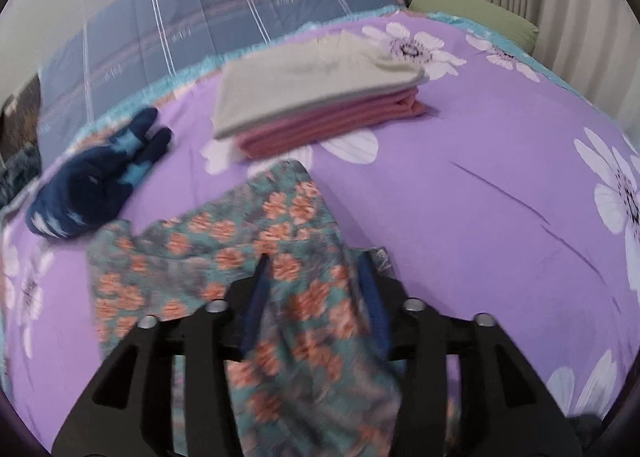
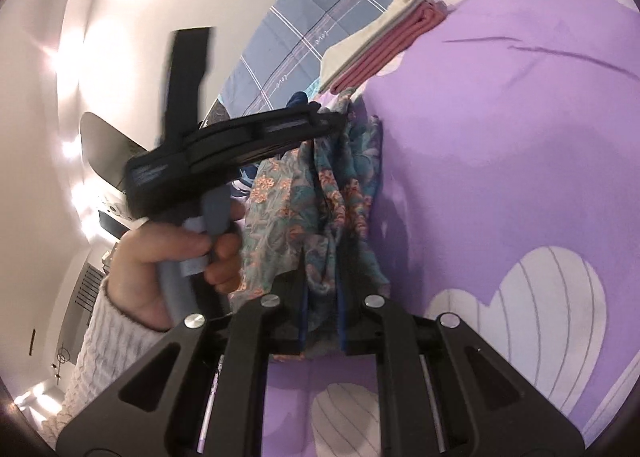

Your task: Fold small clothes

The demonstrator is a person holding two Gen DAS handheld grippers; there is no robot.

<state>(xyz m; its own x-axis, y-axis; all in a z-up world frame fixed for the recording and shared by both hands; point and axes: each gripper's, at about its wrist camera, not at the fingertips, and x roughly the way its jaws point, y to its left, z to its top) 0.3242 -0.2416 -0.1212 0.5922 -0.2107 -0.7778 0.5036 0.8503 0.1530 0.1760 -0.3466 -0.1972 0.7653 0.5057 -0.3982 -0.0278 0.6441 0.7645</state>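
Where the floral garment point(image 1: 280, 257) lies crumpled on the purple bedspread point(image 1: 460, 197), both sets of tongs work on it; teal cloth with orange flowers, partly spread flat, partly lifted.

Left tongs point(image 1: 316, 257): blue pads stand apart; the cloth drapes between them and over the frame; pads do not visibly press on it; edges blurred. In the right wrist view the same tool shows side-on, gripped by the person's left hand point(image 2: 180, 253), white knit sleeve point(image 2: 96, 349) at the wrist; its tip sits at the garment's far end.

Right tongs point(image 2: 322, 253): fingers close together, clamped on a bunched fold of the floral garment, which hangs gathered between them above the bed.

Beyond the garment: a folded stack, grey piece point(image 1: 312, 77) on top of a pink piece point(image 1: 332, 125), lying neat on the bedspread; well apart from both tongs. To its left, a dark blue patterned item point(image 1: 96, 181), unfolded, near the bedspread's edge; type unclear. Blue quilt point(image 1: 200, 17) behind; green pillow point(image 1: 472, 13) at the far corner.
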